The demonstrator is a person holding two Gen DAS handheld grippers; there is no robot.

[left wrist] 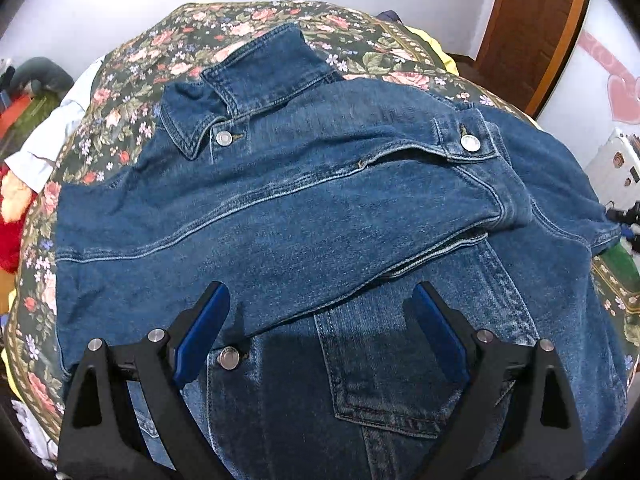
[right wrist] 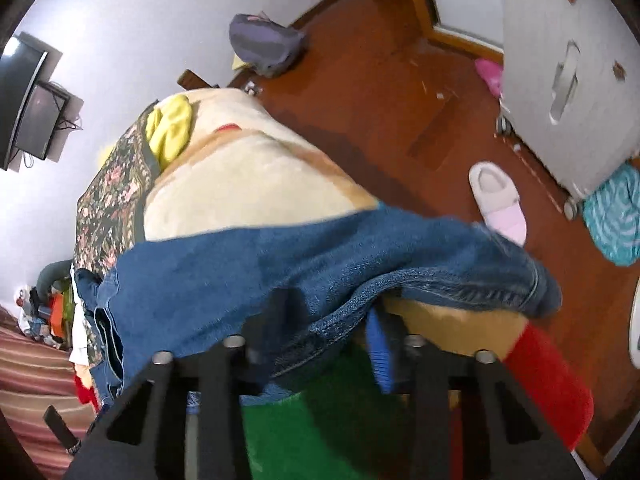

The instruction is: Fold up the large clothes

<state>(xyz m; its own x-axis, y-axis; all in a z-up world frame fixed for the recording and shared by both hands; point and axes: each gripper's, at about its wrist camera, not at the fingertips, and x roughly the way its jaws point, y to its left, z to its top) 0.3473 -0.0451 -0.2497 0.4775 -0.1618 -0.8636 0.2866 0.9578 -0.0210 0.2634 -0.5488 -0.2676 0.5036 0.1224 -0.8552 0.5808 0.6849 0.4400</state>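
Observation:
A blue denim jacket point(left wrist: 300, 200) lies spread on the bed, collar at the far side and one sleeve folded across its chest. My left gripper point(left wrist: 320, 292) hovers just above the jacket's lower front with its blue-padded fingers point(left wrist: 200, 332) wide apart and nothing between them. In the right wrist view the jacket's edge point(right wrist: 240, 272) hangs over the side of the bed. My right gripper point(right wrist: 332, 320) has its jaws drawn close on the stitched hem. The denim covers one finger, and the blue pad point(right wrist: 380, 352) of the other shows beside it.
A floral bedspread point(left wrist: 132, 80) covers the bed, with a cream blanket point(right wrist: 248, 184) and a yellow cloth point(right wrist: 170, 128) at its end. On the red-brown floor are a white slipper point(right wrist: 496, 200), a grey backpack point(right wrist: 264, 44) and a white cabinet point(right wrist: 568, 60). Clothes pile up at the left.

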